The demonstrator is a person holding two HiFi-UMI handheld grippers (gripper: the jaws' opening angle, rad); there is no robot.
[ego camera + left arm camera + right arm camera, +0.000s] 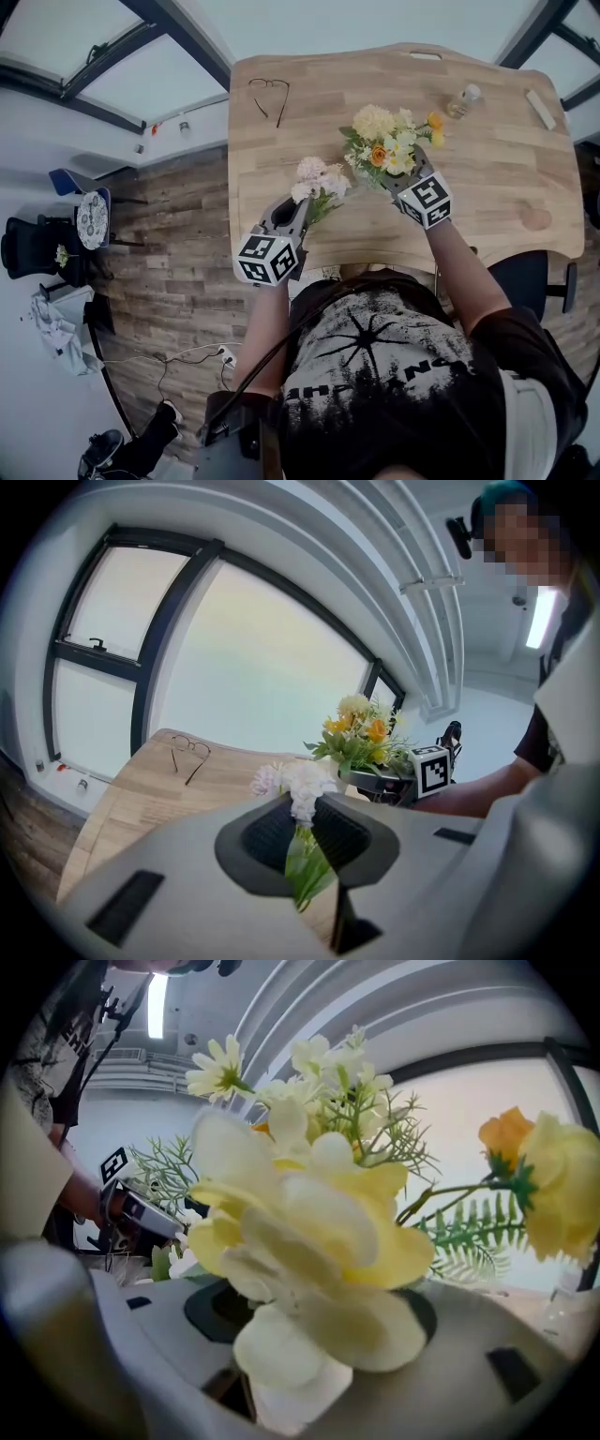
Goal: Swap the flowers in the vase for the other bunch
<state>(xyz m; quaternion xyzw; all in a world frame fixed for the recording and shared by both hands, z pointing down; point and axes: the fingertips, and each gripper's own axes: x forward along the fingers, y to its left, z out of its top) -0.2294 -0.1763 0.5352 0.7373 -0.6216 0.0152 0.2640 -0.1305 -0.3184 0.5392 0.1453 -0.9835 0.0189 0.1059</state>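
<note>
The left gripper (pixel 300 210) has its jaws drawn close together on the green stems and leaves of a bunch of pale pink and white artificial flowers (pixel 317 178). The left gripper view confirms the grip: the stems pass between the two dark pads and the blooms stand up just beyond them (pixel 291 780). This bunch is held above the near edge of the light wooden table (pixel 487 178), left of centre. The right gripper (pixel 405 178) has its jaws spread wide. A bunch of yellow, cream and orange artificial flowers with green fern sprigs (pixel 386 141) sits between them. In the right gripper view a large pale yellow bloom (pixel 309 1213) fills the gap, and neither pad can be seen pressing on the stems. From the left gripper view the yellow bunch rises upright over the right gripper. The two bunches are near each other but not touching. A small clear glass vase (pixel 463 100) stands on the far right part of the table, well apart from both bunches. A pair of thin-framed spectacles (pixel 270 94) lies at the table's far left corner.
</note>
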